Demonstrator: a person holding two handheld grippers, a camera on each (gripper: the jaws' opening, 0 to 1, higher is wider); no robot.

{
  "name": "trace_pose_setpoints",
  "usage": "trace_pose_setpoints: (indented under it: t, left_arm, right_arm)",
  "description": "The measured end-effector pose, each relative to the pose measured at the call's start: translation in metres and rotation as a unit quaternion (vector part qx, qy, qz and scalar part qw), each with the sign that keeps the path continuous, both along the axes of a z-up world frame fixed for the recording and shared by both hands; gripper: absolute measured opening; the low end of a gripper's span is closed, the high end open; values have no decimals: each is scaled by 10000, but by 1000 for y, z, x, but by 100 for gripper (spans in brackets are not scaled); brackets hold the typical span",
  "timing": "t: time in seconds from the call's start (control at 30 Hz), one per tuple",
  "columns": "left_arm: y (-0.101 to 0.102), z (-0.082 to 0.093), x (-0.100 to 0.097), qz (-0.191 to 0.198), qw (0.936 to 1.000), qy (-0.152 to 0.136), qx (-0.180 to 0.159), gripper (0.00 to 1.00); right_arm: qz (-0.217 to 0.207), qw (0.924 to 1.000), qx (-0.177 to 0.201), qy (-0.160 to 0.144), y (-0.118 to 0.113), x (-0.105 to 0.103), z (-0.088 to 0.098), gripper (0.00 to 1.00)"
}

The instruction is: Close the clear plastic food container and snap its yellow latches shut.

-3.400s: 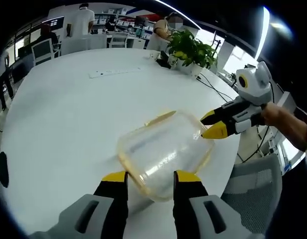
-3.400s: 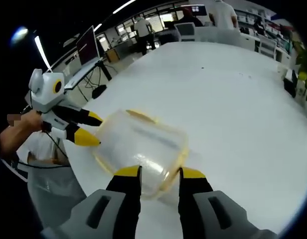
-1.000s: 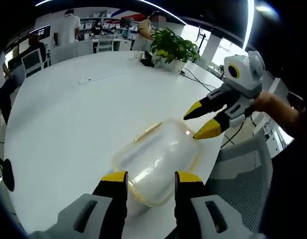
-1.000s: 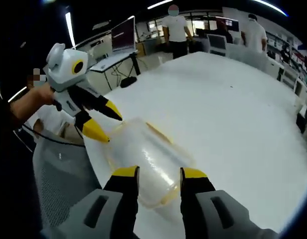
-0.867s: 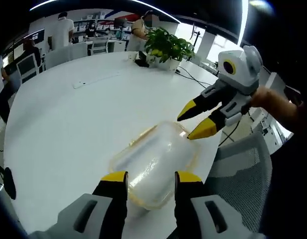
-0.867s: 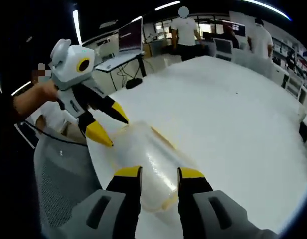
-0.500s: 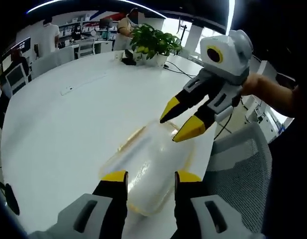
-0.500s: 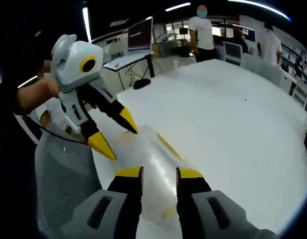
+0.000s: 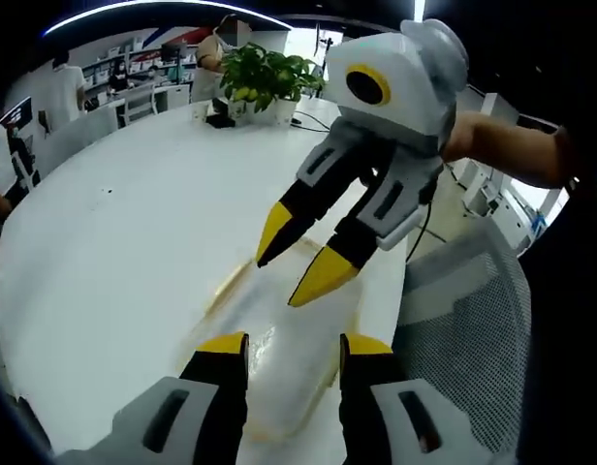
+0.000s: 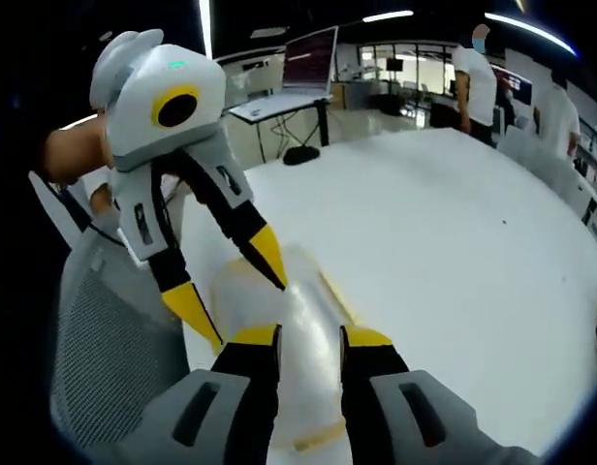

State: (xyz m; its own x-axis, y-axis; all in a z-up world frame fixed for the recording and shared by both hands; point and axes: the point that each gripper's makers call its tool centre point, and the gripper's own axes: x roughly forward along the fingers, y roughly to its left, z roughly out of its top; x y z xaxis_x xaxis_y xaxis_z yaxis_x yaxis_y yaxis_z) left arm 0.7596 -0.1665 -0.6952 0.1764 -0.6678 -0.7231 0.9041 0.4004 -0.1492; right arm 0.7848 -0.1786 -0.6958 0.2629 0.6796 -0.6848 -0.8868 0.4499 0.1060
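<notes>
1. A large white round table [image 9: 114,223] is seen, with the container near its edge; in the right gripper view the table [image 10: 454,223] spreads away beyond the container.
2. A grey mesh chair [image 9: 473,329] stands beside the table, just past the edge where the container lies; in the right gripper view the chair [image 10: 105,339] is seen on the other side of the container.
3. The clear container [image 9: 279,358] lies on the table, blurred, with a yellow latch [image 9: 226,286] seen along its far side. In the right gripper view the container [image 10: 298,329] lies between and beyond the tips of that view's own tool, a yellow strip [image 10: 337,295] running along one long side. Whether the latches are snapped cannot be told.
4. The left tool [image 9: 287,345] is held with its jaws apart, one tip on each side of the near end of the container; whether the tips press on it cannot be told. In the right gripper view the left tool [image 10: 240,291] reaches down toward the container with jaws parted, held by a hand [image 10: 71,150].
5. The right tool [image 10: 297,336] is seen with jaws slightly apart, the container's near end between them; contact cannot be told. In the left gripper view the right tool [image 9: 297,260] points down at the far part of the container, jaws spread, held by a hand [image 9: 502,160].
6. A potted plant [image 9: 265,77] stands on the table, well apart from the container, at the far side.
7. A monitor [image 10: 313,53] stands on a desk beyond the table, and people [image 10: 478,73] stand further off.
</notes>
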Motion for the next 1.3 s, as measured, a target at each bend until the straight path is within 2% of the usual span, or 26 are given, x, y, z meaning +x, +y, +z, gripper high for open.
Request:
trace_pose_setpoints:
  t: [0.23, 0.5, 0.7, 0.83, 0.87, 0.9, 1.0, 1.1, 1.2, 1.3]
  left_arm:
    - [-5, -1, -8, -218, 9996, -161, 67, 31]
    - [-5, -4, -18, -396, 9986, -332, 93, 34]
    - [-3, -9, -24, -563, 9972, -463, 141, 37]
    - [-2, -15, -29, -734, 9952, -591, 268, 38]
    - [-4, -13, -27, -839, 9934, -765, 189, 38]
    - [-2, -14, -28, -786, 9942, -687, 245, 38]
    - [-2, -15, -26, -851, 9925, -846, 238, 37]
    - [-2, -16, -26, -1115, 9864, -1152, 349, 37]
    - [-3, -17, -26, -1187, 9837, -1285, 404, 37]
    - [-5, -18, -25, -1245, 9806, -1442, 454, 36]
  right_arm:
    - [391, 9991, -61, -146, 4, 4, -1, 27]
    - [766, 9969, -155, -111, 7, 11, -5, 33]
    - [1026, 9944, -231, 47, 9, 16, -9, 35]
    - [1245, 9915, -179, 332, 11, 16, -11, 37]
    - [1289, 9908, -199, 357, 12, 16, -12, 37]
    - [1347, 9897, -267, 396, 11, 17, -14, 37]
    - [1465, 9874, -350, 488, 12, 17, -17, 37]
    - [1646, 9832, -403, 677, 13, 15, -20, 37]
    - [1768, 9801, -522, 730, 14, 16, -24, 37]
    - [1807, 9785, -480, 867, 18, 16, -24, 36]
